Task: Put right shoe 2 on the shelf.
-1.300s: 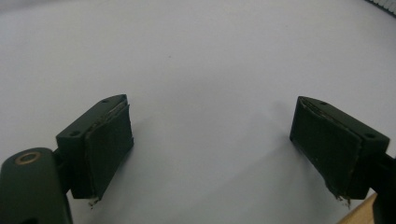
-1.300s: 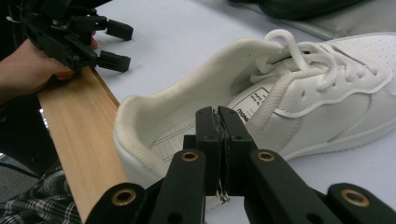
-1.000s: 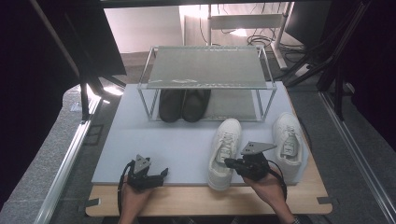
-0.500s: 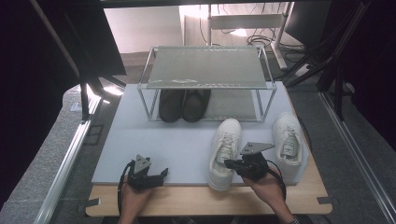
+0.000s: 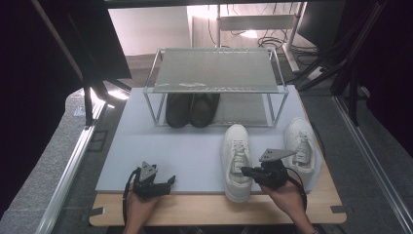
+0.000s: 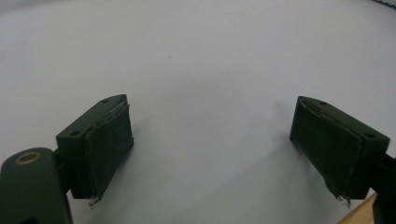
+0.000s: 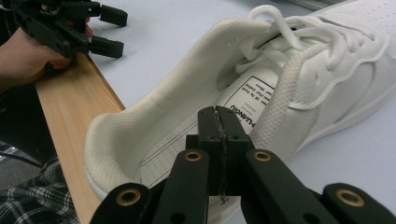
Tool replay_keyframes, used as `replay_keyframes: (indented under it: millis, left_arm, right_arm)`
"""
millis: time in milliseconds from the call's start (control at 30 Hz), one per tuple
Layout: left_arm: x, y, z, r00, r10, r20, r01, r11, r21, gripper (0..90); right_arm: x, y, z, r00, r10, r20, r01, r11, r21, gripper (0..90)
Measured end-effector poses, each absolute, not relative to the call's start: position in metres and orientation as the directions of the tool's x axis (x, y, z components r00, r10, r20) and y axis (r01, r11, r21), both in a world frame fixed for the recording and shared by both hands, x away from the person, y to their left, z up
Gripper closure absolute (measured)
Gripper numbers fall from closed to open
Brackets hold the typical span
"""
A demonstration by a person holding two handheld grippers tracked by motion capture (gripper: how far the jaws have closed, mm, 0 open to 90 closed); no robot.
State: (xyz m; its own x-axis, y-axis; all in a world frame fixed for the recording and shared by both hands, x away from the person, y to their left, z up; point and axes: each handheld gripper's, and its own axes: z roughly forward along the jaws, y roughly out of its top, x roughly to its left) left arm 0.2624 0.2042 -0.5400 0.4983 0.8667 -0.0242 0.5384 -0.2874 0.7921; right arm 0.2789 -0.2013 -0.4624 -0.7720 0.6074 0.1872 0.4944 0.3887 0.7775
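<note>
A white sneaker (image 5: 236,161) lies on the pale mat (image 5: 185,151), toe pointing away; in the right gripper view it is close up (image 7: 322,79). My right gripper (image 5: 245,171) (image 7: 218,116) is shut, its tips over the sneaker's opening near the insole label, with nothing visible between them. A second white sneaker (image 5: 300,146) lies to its right. My left gripper (image 5: 168,181) (image 6: 212,149) rests open at the mat's front edge over bare mat, and it also appears far off in the right gripper view (image 7: 112,32).
A wire shoe rack (image 5: 214,70) stands at the back of the mat, with a pair of dark shoes (image 5: 191,109) on its lower level. A wooden board (image 5: 204,212) edges the table front. Dark frame posts and cables surround the table.
</note>
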Motion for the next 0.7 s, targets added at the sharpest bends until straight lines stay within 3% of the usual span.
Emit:
replay_keyframes:
  millis: [700]
  left_arm:
    - [0.262,0.204,-0.54,0.498,0.867,-0.024,0.539,-0.288,0.792,12.5]
  right_arm:
    - [0.282,-0.232,-0.46,-0.708,0.69,0.152,0.524,0.368,0.768,89.7]
